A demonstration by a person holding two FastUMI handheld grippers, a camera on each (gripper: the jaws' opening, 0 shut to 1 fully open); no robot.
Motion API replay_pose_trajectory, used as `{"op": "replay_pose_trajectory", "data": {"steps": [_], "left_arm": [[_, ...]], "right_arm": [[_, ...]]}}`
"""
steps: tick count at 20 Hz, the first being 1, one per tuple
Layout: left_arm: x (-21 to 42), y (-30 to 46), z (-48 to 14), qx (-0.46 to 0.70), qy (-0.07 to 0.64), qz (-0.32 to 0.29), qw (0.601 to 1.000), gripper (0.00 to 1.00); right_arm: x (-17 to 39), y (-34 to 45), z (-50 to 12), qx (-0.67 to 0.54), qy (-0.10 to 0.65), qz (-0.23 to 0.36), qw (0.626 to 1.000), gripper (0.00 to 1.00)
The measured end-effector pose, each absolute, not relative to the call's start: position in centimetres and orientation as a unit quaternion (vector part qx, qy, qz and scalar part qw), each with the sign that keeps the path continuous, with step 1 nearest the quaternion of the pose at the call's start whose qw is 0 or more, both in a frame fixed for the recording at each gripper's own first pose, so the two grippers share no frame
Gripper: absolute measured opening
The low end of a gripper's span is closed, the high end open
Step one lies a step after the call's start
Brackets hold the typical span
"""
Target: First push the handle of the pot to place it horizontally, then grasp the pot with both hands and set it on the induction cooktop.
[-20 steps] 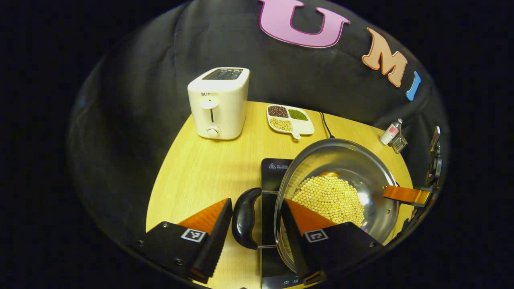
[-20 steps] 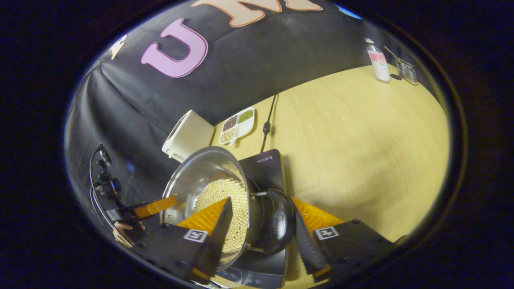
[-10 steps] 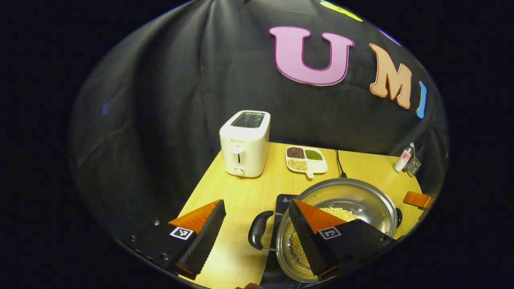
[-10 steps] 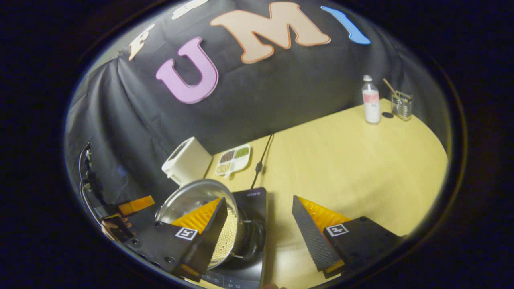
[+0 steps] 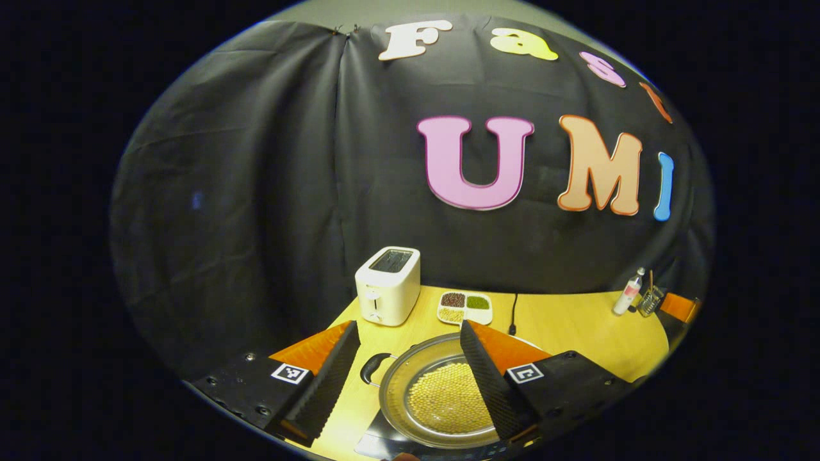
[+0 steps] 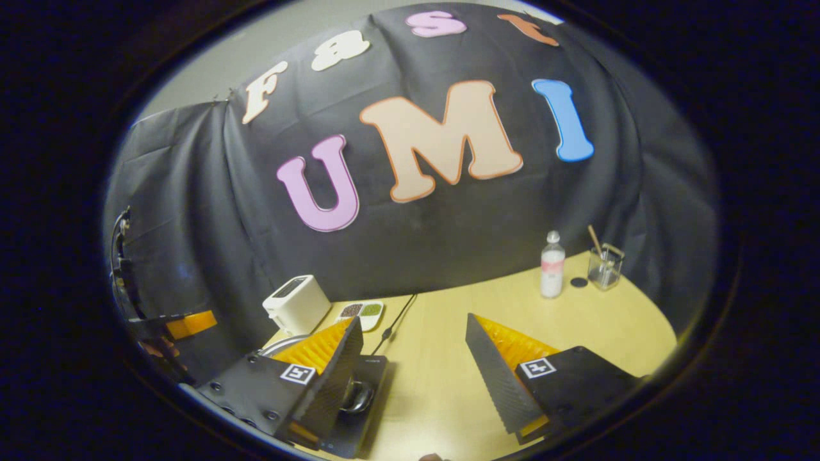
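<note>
Your left gripper [image 5: 407, 374] is wide open with nothing between its fingers, hanging up above the pot [image 5: 442, 400], which shows through the gap down below. The pot is sitting on the induction cooktop [image 5: 375, 445], a dark slab near the front edge of the table [image 5: 576, 333], and it's got a layer of pale yellow beans [image 5: 445, 397] across the bottom. One black pot handle [image 5: 370, 369] sticks out sideways off the rim toward the toaster side, lying flat. Your right gripper [image 6: 413, 358] is spread open too, holding nothing, with bare table between its fingers; in the right gripper view the pot [image 6: 282, 346] and cooktop [image 6: 362, 400] peek out from behind its left finger, and you can just make out the other black handle [image 6: 359, 397] there. Both grippers are clear of the pot, not touching it. Toward the back edge of the table there's a white toaster [image 5: 387, 286] and just beside it a divided white dish [image 5: 465, 307] with dark, green and pale beans in separate compartments. A black cord [image 5: 512, 314] runs from the back edge toward the cooktop. Over at the far right corner of the table stands a small bottle [image 6: 551, 264] with a clear glass cup [image 6: 604, 266] holding a stick next to it, and a little dark disc [image 6: 579, 282] lies between those two.
</note>
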State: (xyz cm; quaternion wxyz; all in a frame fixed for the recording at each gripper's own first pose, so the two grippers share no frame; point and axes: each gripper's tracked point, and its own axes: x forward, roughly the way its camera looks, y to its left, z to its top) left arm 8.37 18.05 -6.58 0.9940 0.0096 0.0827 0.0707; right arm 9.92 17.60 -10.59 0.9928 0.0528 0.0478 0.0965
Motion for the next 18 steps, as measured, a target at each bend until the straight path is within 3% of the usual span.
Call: {"op": "replay_pose_trajectory", "data": {"steps": [8, 14, 15, 18], "left_arm": [[0.6, 5.8, -0.7, 0.008, 0.001, 0.067, 0.998, 0.96], [-2.5, -0.8, 0.3, -0.027, -0.026, 0.057, 0.998, 0.96], [-2.8, -1.2, 0.3, -0.029, -0.027, 0.060, 0.997, 0.96], [-3.7, -2.5, 0.0, -0.037, -0.030, 0.065, 0.997, 0.96]], "right_arm": [[3.3, 10.5, -4.4, 0.011, -0.011, 0.116, 0.993, 0.92], [-1.2, 4.5, -2.4, -0.009, -0.037, 0.112, 0.993, 0.92], [-1.7, 3.8, -2.2, -0.011, -0.038, 0.111, 0.993, 1.00], [-2.8, 2.2, -1.7, -0.010, -0.047, 0.111, 0.993, 1.00]]}}
